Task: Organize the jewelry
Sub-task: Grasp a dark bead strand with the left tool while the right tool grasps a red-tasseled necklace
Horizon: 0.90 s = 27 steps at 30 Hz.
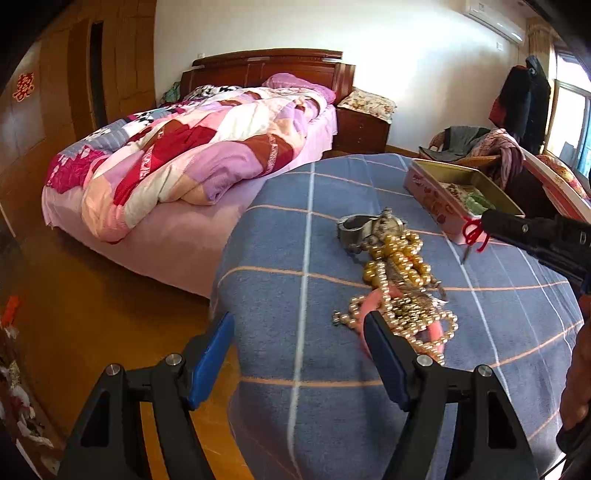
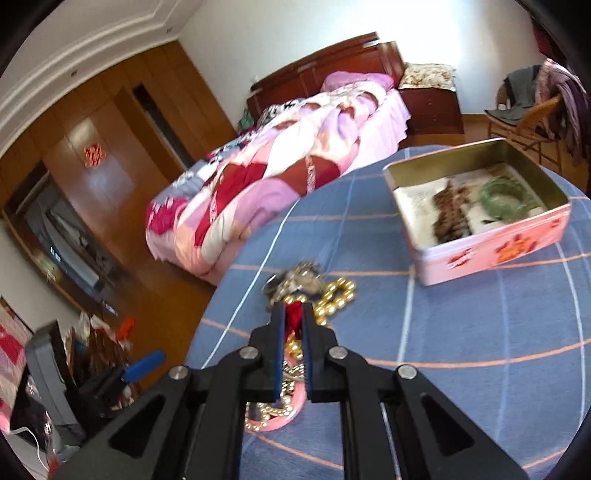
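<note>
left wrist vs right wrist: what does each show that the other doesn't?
Left wrist only: the open left gripper, the air conditioner, and the right gripper from the side, with a red cord at its tip.
Right wrist only: the television.
Both: the jewelry pile and pink tin holding a green bracelet.

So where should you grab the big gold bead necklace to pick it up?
Probably the free loop of the big gold bead necklace that sticks out toward the pink tin. Come from above with the open left hand-held gripper, one finger on each side of the strand. The loop lies flat on the blue blanket, clear of the tangled pile, so it should lift without snagging much.
</note>
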### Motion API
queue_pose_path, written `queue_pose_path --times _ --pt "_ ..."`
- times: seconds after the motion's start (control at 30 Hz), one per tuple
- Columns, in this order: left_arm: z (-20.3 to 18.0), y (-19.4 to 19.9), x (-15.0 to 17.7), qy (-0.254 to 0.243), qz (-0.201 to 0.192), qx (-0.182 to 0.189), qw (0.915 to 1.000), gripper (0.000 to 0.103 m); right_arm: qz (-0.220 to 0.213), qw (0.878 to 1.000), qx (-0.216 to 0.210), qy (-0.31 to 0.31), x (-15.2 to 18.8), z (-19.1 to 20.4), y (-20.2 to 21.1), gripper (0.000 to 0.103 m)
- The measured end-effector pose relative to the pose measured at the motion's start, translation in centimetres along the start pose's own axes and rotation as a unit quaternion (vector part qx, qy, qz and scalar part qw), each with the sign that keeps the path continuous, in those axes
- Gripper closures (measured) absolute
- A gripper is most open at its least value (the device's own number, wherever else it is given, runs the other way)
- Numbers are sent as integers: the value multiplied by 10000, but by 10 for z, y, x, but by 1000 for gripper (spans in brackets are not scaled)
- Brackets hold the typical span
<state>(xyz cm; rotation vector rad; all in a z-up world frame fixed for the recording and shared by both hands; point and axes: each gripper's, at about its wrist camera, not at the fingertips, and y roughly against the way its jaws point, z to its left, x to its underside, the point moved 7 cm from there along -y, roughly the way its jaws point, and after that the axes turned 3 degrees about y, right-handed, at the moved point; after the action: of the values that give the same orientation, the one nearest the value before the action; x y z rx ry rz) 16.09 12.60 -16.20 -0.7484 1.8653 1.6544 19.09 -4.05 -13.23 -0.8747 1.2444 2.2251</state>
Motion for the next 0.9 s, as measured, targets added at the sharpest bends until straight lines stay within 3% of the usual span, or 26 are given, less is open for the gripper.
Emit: queue_pose_path --times 0.13,0.3,0.37,0.43,0.6,0.7,0.77,0.9 --pt "-13 -2 -11 -141 -62 178 9997 31 -166 9997 111 -128 -6 -8 10 91" --pt "-40 -19 -50 -436 -280 447 9977 31 -232 9996 150 -74 -10 -6 13 91" --pt "-52 -31 -59 -532 -204 639 9963 40 -245 9995 196 -31 -9 -7 16 91" --pt "-58 -48 -64 -549 -7 666 9963 61 -261 9994 232 -5 -9 -7 19 91" --pt "-79 -80 -60 -886 428 800 9919 65 -309 9991 279 -114 -9 -17 26 91" --pt "-82 -89 -60 -1088 418 507 9919 65 -298 9989 251 -246 -10 -24 26 91" --pt "-78 -92 -63 -884 482 656 9927 90 -312 9988 246 -279 -10 -27 27 91" --pt "-71 -88 -66 -644 521 942 9921 94 -349 9986 250 -307 -11 -30 29 91"
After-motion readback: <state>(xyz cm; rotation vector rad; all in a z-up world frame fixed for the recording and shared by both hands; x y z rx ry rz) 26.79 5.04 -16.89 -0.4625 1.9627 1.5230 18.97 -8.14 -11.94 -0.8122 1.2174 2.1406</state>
